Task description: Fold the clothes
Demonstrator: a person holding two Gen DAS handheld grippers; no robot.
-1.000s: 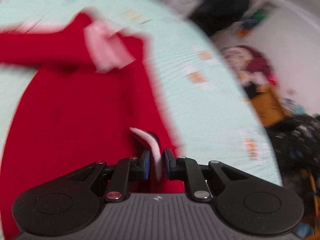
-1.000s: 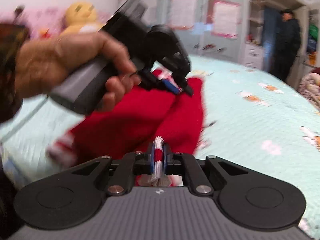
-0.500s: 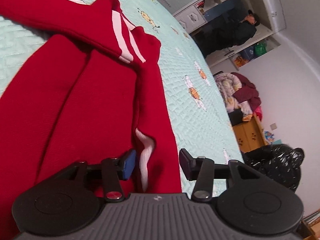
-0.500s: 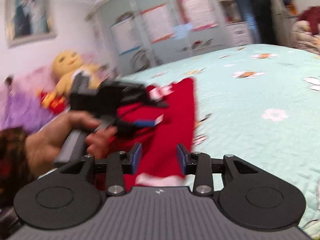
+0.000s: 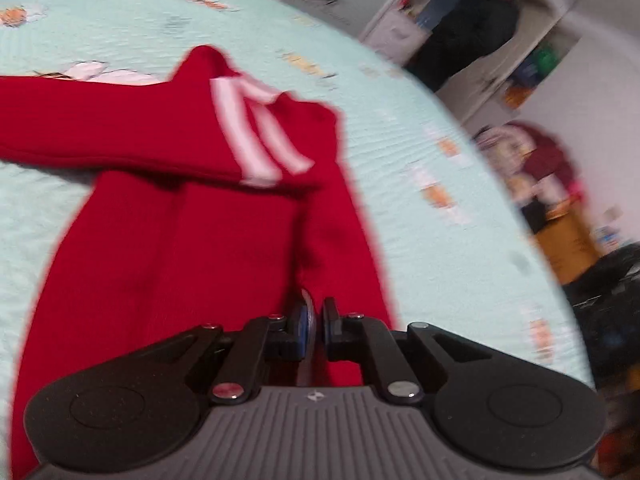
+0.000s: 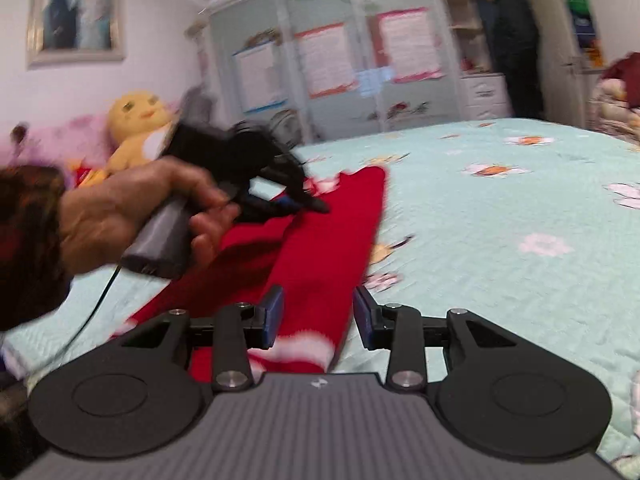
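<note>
A: Biggest first, what's the surface?

B: A bed w/ a pale mint quilted bedspread point(image 5: 420, 168), small flower and animal prints on it. It fills most of both views.

A: And the garment?

B: A red knit sweater point(image 5: 180, 248) lies flat on the bedspread, body running from near to far. One sleeve point(image 5: 132, 128) is laid across the far part of the body, coming in from the left, w/ two white stripes at its cuff point(image 5: 260, 136). In the right wrist view the same sweater runs away from the camera, and its white-trimmed hem sits near, just past the gripper body.

A: Room stuff behind?

B: Far side: a wardrobe w/ glass doors point(image 6: 340, 60) and papers stuck on them. A person in dark clothes point(image 6: 512, 48) stands at the open shelves far right. A yellow plush doll point(image 6: 136, 128) sits far left by pink bedding, under a framed picture point(image 6: 76, 12) on the wall.

A: Left gripper?

B: The left gripper point(image 5: 315, 322) has just closed; its jaws are clenched on a fold of the sweater's near right edge, w/ a bit of pale trim pinched between the pads. The right wrist view shows a hand point(image 6: 132, 216) wrapped round its handle, low over the sweater, though blurred.

A: Right one?

B: The right gripper point(image 6: 319, 318) is released, jaws part spread. Sweater fabric lies between the blue pads, but they aren't pressing on it.
</note>
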